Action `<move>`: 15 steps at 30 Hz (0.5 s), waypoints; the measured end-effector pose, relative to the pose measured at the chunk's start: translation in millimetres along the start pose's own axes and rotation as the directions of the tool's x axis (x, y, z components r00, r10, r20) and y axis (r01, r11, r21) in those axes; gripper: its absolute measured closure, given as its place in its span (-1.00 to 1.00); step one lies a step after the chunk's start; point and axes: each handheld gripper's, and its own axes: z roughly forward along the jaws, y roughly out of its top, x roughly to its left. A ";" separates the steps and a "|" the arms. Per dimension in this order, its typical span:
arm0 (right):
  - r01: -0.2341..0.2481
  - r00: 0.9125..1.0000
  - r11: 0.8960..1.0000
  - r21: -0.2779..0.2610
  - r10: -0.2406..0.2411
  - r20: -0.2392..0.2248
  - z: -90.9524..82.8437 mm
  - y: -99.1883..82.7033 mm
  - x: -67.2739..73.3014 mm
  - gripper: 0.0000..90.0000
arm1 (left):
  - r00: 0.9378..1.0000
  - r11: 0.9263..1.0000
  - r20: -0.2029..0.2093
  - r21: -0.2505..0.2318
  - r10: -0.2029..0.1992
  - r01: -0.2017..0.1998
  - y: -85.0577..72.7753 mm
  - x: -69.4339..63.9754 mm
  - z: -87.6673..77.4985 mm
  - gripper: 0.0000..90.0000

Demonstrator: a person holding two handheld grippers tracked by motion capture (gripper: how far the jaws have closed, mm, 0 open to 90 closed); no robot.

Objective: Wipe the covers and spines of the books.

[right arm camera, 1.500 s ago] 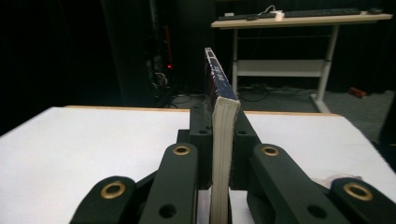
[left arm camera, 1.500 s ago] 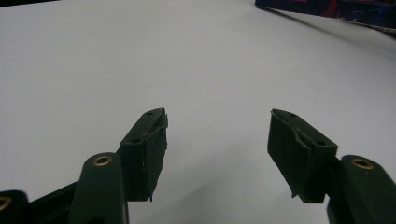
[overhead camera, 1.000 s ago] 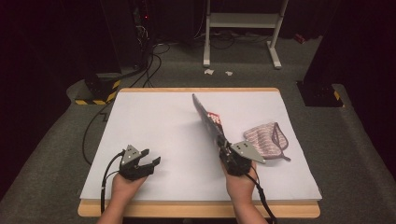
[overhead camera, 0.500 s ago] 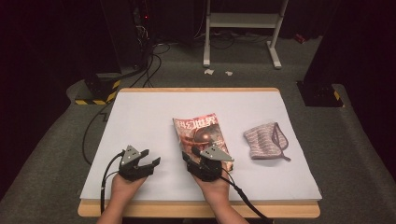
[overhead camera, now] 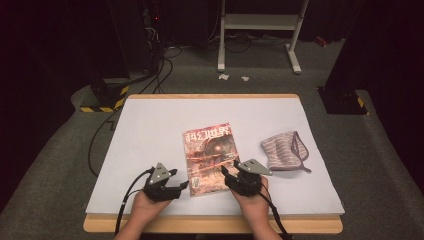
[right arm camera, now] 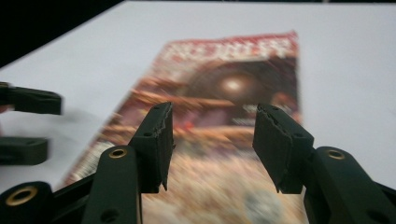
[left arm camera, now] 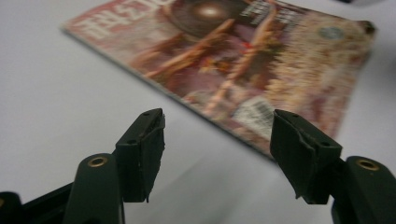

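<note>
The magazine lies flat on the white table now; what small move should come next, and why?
Probably draw the right gripper back and up, away from the magazine. Its jaws have just been opening, and in the right gripper view nothing is pinched between the fingers; the cover lies flat beneath them. The left gripper is open too, beside the near left corner, so nothing needs holding.
</note>
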 end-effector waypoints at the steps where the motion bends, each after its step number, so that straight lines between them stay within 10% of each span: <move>1: -0.007 1.000 1.000 0.007 0.007 0.014 -1.3 -3.5 -4.7 0.06 | 1.000 1.000 0.015 0.006 0.016 -0.016 1.7 -5.7 1.9 -0.25; 5: -0.016 0.999 0.999 0.035 0.014 0.050 -5.6 -12.7 -16.8 0.06 | 0.996 0.995 0.022 0.049 0.090 -0.091 4.4 -22.4 10.7 -0.33; 15: -0.028 0.998 0.998 0.055 0.024 0.065 -5.5 -16.5 -21.8 0.07 | 0.994 0.983 0.007 0.149 0.106 -0.105 2.9 -24.1 22.3 -0.36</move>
